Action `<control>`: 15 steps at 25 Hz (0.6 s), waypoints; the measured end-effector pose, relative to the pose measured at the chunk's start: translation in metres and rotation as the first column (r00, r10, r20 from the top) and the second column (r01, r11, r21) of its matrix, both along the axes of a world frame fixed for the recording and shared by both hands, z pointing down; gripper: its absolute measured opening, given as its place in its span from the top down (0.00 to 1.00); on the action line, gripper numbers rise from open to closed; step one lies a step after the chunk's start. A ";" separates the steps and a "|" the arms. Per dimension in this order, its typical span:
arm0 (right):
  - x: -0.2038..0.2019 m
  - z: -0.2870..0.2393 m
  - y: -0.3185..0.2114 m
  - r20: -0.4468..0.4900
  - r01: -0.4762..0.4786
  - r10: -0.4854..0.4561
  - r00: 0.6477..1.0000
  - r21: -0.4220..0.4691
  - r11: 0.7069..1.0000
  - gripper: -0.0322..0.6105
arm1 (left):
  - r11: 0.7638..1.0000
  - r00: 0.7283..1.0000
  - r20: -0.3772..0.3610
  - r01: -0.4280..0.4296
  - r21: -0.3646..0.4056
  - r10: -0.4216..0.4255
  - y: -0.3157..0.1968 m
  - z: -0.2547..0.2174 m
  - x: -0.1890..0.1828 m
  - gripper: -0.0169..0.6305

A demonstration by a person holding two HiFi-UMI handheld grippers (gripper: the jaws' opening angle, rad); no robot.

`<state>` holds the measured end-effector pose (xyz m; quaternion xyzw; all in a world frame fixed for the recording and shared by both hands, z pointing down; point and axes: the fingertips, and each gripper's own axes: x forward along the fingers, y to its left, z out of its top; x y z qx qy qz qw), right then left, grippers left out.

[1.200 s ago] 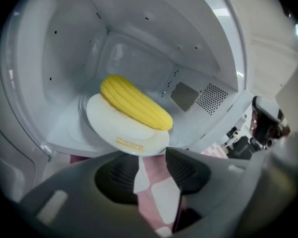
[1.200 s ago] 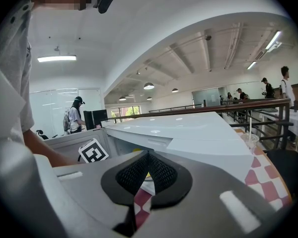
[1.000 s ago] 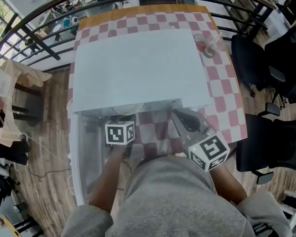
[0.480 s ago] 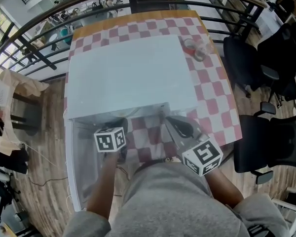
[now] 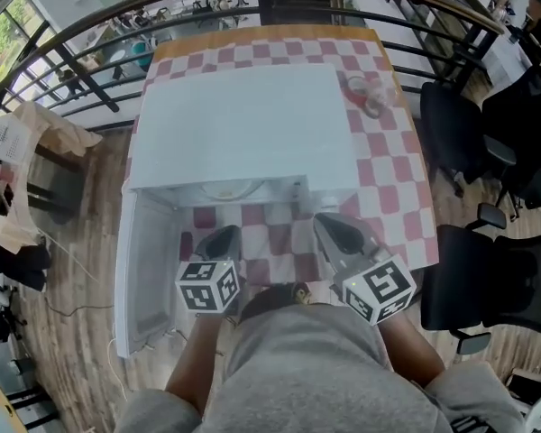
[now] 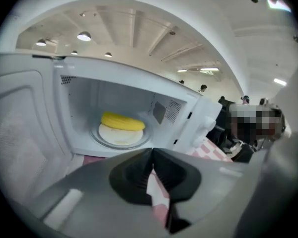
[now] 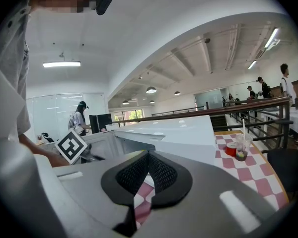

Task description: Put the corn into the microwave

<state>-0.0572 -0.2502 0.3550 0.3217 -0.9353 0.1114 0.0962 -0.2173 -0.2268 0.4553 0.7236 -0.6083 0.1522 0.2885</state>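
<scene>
"Where's the corn [image 6: 121,121] got to?"

"It's inside the microwave [image 5: 243,124], lying on the round glass plate [image 6: 120,135]. The door [image 5: 144,278] hangs wide open to the left."

"And the tools?"

"The left gripper [image 6: 152,152] has its jaws pressed together with nothing between them. It's in front of the opening, over the checked cloth [image 5: 392,183]. The right gripper [image 7: 148,154] is the same, jaws closed and empty, beside it on the right."

"What's standing off to the microwave's right?"

"A clear cup [image 7: 242,148] with a straw, and a small red thing [image 7: 231,148] just beside it. It might be a lid, but it's too small to be sure."
</scene>
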 end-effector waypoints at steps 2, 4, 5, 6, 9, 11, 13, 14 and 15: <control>0.004 -0.001 0.008 0.008 0.018 -0.018 1.000 0.009 1.000 0.95 | 0.999 1.000 0.019 0.022 0.040 -0.023 0.016 -0.011 0.005 0.96; 0.007 -0.002 0.017 0.018 0.032 -0.033 0.999 0.019 0.999 0.95 | 0.996 0.999 0.030 0.041 0.073 -0.043 0.031 -0.020 0.008 0.96; 0.008 -0.002 0.021 0.021 0.037 -0.038 0.999 0.026 0.999 0.95 | 0.995 0.998 0.032 0.048 0.086 -0.051 0.038 -0.024 0.010 0.96; 0.008 -0.004 0.024 0.023 0.041 -0.042 0.999 0.033 0.999 0.95 | 0.994 0.998 0.030 0.057 0.097 -0.060 0.045 -0.028 0.011 0.96; 0.010 -0.007 0.036 0.028 0.053 -0.054 0.998 0.048 0.997 0.95 | 0.988 0.995 0.024 0.088 0.124 -0.092 0.065 -0.037 0.012 0.96; 0.012 -0.008 0.042 0.033 0.057 -0.059 0.998 0.058 0.997 0.95 | 0.984 0.994 0.028 0.103 0.145 -0.108 0.075 -0.043 0.012 0.96; 0.014 -0.010 0.047 0.030 0.058 -0.060 0.998 0.065 0.996 0.95 | 0.980 0.993 0.035 0.109 0.167 -0.116 0.083 -0.050 0.011 0.96; 0.014 -0.011 0.049 0.026 0.059 -0.061 0.998 0.067 0.996 0.95 | 0.978 0.992 0.037 0.110 0.179 -0.119 0.087 -0.053 0.011 0.96; 0.015 -0.013 0.051 0.023 0.060 -0.062 0.998 0.070 0.996 0.95 | 0.975 0.992 0.040 0.112 0.190 -0.122 0.091 -0.058 0.009 0.96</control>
